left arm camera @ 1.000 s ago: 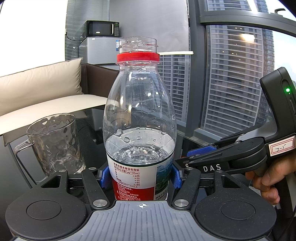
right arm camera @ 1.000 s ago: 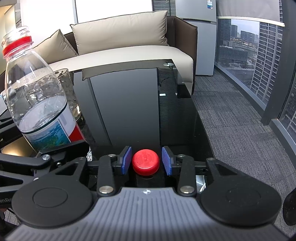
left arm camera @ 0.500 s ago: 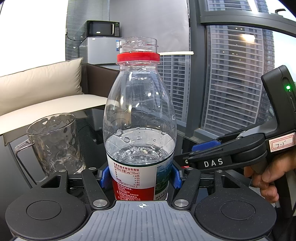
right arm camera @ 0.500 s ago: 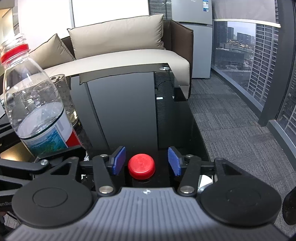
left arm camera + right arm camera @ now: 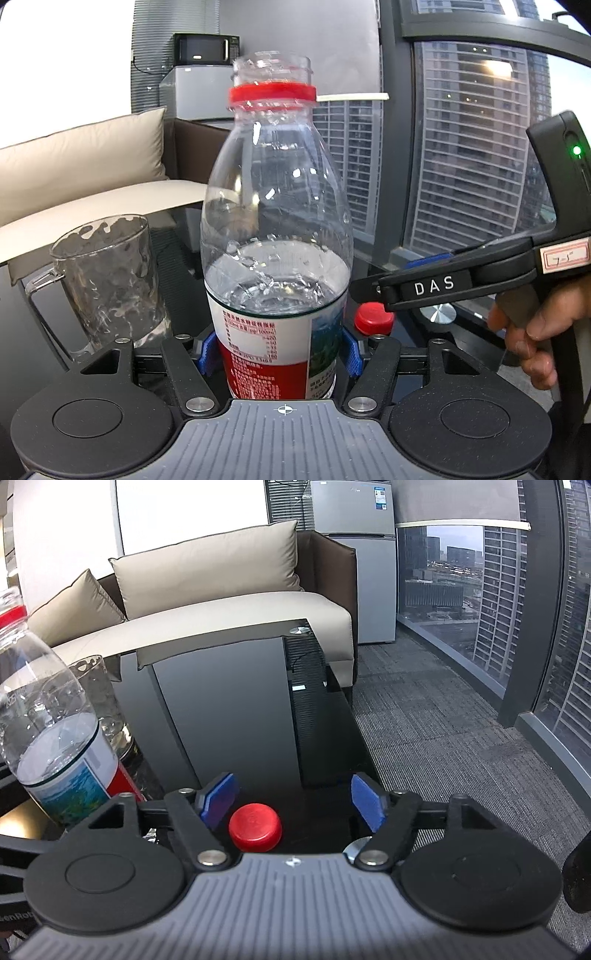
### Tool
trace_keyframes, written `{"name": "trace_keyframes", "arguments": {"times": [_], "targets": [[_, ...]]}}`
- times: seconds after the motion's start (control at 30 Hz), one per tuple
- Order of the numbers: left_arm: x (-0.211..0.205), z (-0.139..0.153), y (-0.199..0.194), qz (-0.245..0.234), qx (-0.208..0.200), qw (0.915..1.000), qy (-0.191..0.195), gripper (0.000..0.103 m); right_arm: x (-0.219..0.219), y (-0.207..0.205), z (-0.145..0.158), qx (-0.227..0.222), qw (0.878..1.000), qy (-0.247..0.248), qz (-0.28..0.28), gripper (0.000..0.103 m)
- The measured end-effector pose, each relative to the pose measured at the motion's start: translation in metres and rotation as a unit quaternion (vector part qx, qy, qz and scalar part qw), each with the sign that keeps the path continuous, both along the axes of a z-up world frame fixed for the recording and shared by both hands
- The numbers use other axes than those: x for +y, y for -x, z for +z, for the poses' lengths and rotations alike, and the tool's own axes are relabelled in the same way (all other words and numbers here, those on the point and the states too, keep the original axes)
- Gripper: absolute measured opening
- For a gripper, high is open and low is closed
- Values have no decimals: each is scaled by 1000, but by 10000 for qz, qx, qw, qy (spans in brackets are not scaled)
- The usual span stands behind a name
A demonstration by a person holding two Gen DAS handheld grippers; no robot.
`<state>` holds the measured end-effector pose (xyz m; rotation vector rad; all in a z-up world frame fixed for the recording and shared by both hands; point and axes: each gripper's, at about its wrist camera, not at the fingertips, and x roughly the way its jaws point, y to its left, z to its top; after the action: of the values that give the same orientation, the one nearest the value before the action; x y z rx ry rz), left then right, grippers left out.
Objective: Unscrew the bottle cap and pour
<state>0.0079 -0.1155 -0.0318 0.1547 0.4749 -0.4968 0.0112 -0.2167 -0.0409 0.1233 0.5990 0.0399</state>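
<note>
My left gripper (image 5: 277, 350) is shut on an uncapped clear water bottle (image 5: 277, 229), half full, with a red neck ring and a red and white label, held upright on the black glass table (image 5: 229, 716). The bottle also shows at the left of the right wrist view (image 5: 48, 738). The red cap (image 5: 255, 827) lies on the table between my right gripper's blue pads, nearer the left one, touching neither. My right gripper (image 5: 293, 799) is wide open above it; it also shows in the left wrist view (image 5: 428, 284), with the cap (image 5: 373, 318) under it. An empty glass mug (image 5: 107, 280) stands left of the bottle.
A beige sofa (image 5: 221, 602) runs along the table's far side. A grey fridge (image 5: 354, 561) stands in the corner. The table's right edge drops to grey carpet (image 5: 443, 731) beside floor-to-ceiling windows (image 5: 476, 147).
My right gripper has opened wide, let go of the red cap on the table, and lifted back a little. The left gripper and bottle have not moved.
</note>
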Motion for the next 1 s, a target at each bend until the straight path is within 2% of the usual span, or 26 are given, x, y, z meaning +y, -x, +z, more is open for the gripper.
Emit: {"name": "trace_keyframes", "arguments": {"times": [0.13, 0.33, 0.4, 0.5, 0.6, 0.7, 0.83, 1.0], "targets": [[-1, 0, 3, 15, -1, 10000, -3, 60, -3, -1, 0, 8, 10000, -27, -34, 74], [4, 0, 4, 94, -26, 10000, 16, 80, -4, -1, 1, 11, 10000, -43, -46, 74], [7, 1, 4, 137, 14, 9999, 30, 81, -4, -1, 0, 19, 10000, -43, -66, 77], [10, 1, 4, 198, 43, 9998, 35, 90, -4, -1, 0, 18, 9999, -44, -92, 79], [12, 2, 5, 220, 46, 9997, 47, 91, -5, -1, 0, 3, 9999, -40, -140, 80], [17, 4, 7, 275, 51, 9996, 59, 98, -7, -1, 0, -10, 9998, -40, -209, 82], [22, 5, 9, 302, 33, 9995, 93, 101, -9, -2, 0, -2, 9996, -54, -284, 83], [22, 5, 7, 331, 32, 9994, 26, 102, -11, -2, -1, 14, 9993, -54, -368, 85]]}}
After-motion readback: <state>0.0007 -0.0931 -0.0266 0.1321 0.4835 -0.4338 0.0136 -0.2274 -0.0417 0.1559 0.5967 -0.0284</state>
